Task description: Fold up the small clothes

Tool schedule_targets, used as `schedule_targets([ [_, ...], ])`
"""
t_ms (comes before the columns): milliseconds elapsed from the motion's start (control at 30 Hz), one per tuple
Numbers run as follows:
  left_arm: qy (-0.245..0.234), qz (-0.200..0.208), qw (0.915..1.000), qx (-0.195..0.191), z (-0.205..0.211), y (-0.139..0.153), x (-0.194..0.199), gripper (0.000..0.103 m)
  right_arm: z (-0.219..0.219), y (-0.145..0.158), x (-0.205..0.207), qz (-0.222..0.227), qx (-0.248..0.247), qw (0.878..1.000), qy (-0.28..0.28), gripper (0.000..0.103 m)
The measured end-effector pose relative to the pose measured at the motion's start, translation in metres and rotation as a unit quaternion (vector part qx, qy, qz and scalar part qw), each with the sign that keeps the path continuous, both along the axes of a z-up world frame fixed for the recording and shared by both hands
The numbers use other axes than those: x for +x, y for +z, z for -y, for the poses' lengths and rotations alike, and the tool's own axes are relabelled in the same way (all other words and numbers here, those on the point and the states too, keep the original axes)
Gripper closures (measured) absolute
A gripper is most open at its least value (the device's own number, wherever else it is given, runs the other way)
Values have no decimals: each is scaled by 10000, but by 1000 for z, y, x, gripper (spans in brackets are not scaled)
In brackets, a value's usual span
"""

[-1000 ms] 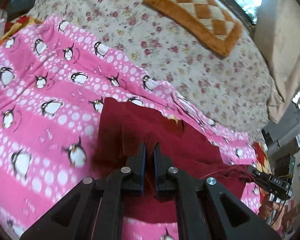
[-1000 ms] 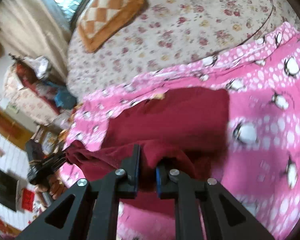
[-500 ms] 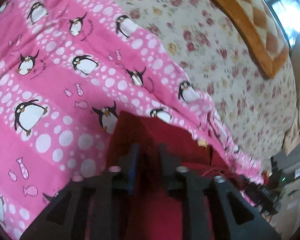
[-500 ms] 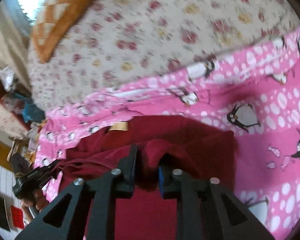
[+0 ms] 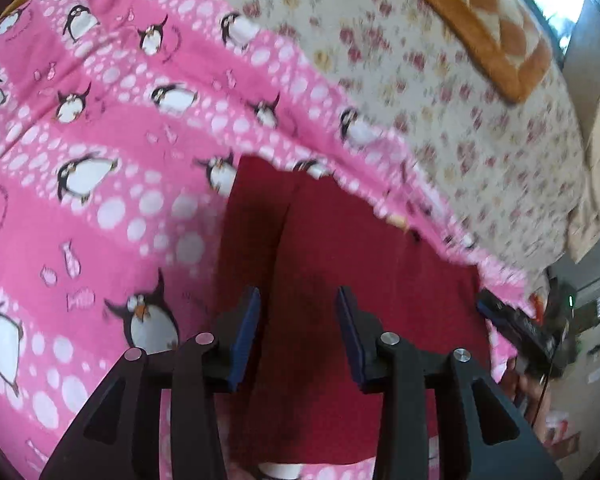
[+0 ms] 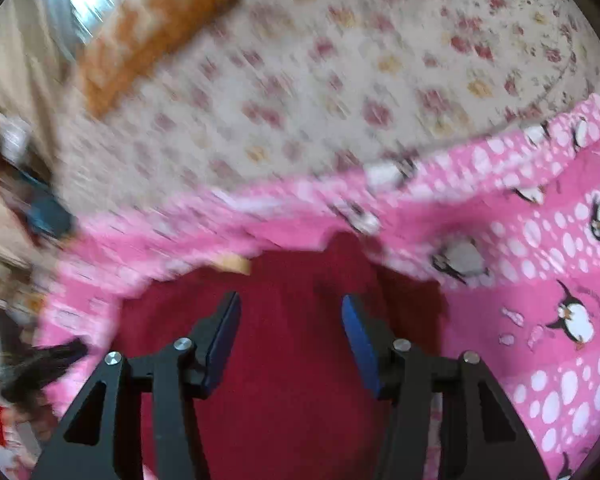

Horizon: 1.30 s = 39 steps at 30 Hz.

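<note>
A dark red garment (image 5: 340, 264) lies folded on a pink penguin-print blanket (image 5: 112, 184). A fold crease runs down its left part. My left gripper (image 5: 298, 304) is open and empty just above the garment's near part. In the right wrist view the same red garment (image 6: 296, 344) lies under my right gripper (image 6: 291, 312), which is open and empty. The right gripper also shows at the right edge of the left wrist view (image 5: 516, 328). The left gripper appears blurred at the left edge of the right wrist view (image 6: 40, 364).
The pink blanket (image 6: 540, 264) lies over a cream floral bedspread (image 5: 440, 92). An orange checked cushion (image 5: 484, 20) lies at the far side near a window. Room clutter shows past the bed edge (image 6: 16, 200). The right wrist view is motion-blurred.
Both grippers were shut on the red garment's raised edge, carried it forward over the rest, then opened. The garment now lies flat, folded over.
</note>
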<state>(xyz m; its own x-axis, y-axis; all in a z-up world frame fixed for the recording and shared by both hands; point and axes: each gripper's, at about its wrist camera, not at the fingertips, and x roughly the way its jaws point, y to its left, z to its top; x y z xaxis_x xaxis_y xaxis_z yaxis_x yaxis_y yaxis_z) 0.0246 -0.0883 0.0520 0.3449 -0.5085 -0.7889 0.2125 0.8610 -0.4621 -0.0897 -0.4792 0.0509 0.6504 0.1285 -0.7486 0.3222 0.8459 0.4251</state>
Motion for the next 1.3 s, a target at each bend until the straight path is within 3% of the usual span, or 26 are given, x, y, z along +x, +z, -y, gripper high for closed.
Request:
schedule_targets([
  [100, -61, 171, 9995, 269, 9, -7, 0, 85, -2, -32, 19, -410, -89, 9991, 117, 47],
  [233, -129, 332, 9983, 462, 15, -15, 8, 85, -4, -12, 5, -113, -7, 9999, 127, 47],
  [333, -128, 319, 9987, 377, 12, -17, 10, 85, -4, 6, -21, -20, 4, 9999, 121, 47],
  [467, -98, 345, 9987, 357, 12, -18, 9, 85, -4, 15, -47, -211, -593, 9980, 17, 47],
  [533, -77, 381, 9985, 379, 13, -18, 8, 85, -3, 8, -49, -385, -666, 9970, 89, 47],
  [567, -70, 414, 9983, 392, 13, -18, 7, 85, -4, 3, -47, -495, -674, 9964, 155, 51],
  [600, -63, 432, 9982, 400, 13, -17, 6, 85, -8, -3, -42, -630, -751, 9948, 262, 71],
  [633, -56, 451, 9982, 404, 13, -17, 4, 85, -9, -5, -44, -707, -863, 9933, 305, 84],
  [667, -51, 465, 9981, 407, 12, -17, 3, 85, -12, -5, -41, -775, -1058, 9909, 301, 92],
  [700, -44, 480, 9980, 408, 12, -18, 2, 85, -14, -3, -41, -714, -1174, 9901, 278, 93],
  [767, -48, 513, 9978, 425, 12, -19, 1, 85, -10, 0, -43, -590, -1440, 9878, 115, 93],
  [867, -89, 587, 9967, 549, 14, -18, -1, 85, -1, -13, -43, -777, -1051, 9914, -53, 93],
  [933, -111, 626, 9960, 622, 15, -17, -3, 85, -4, -2, -56, -556, -978, 9936, -121, 91],
  [1000, -131, 663, 9954, 681, 15, -16, -5, 85, -9, 9, -71, -378, -864, 9954, -167, 82],
  [1133, -136, 735, 9940, 793, 17, -13, -9, 85, -43, 22, -101, -221, -992, 9945, 238, 77],
  [1300, -123, 933, 9906, 989, 17, -5, -21, 85, -68, 3, -111, -522, -1117, 9908, 565, 76],
])
